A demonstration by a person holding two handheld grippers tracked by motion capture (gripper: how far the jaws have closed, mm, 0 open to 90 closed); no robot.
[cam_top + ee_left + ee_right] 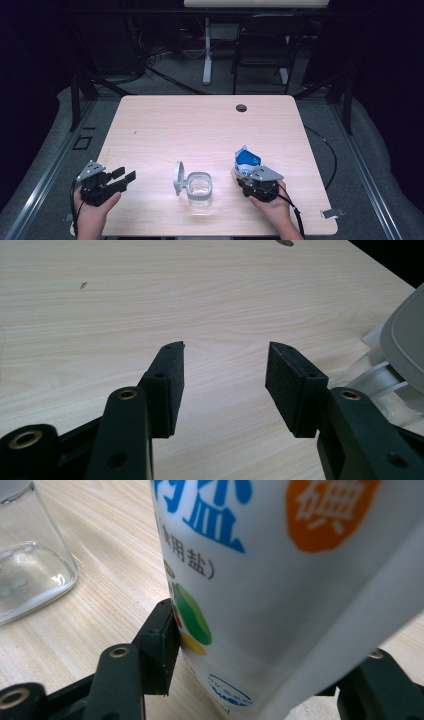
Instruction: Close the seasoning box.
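Right gripper [251, 176] sits at the near right of the pale wooden table [200, 125], and its black jaws stand wide on either side of a white salt bag with blue and orange print [246, 164]. In the right gripper view the bag [280, 580] stands upright on the tabletop, the left pad touching its side; the right pad is hidden behind the bag, so a firm grip can't be confirmed. Just left of the bag, near the table's front edge, stands a clear square glass jar [199, 187] with its grey hinged lid [178, 177] flipped up on the left side. Over at the near left, the left gripper [121, 178] is held in a hand [92, 212], jaws spread apart with only bare wood between them, well apart from the jar.
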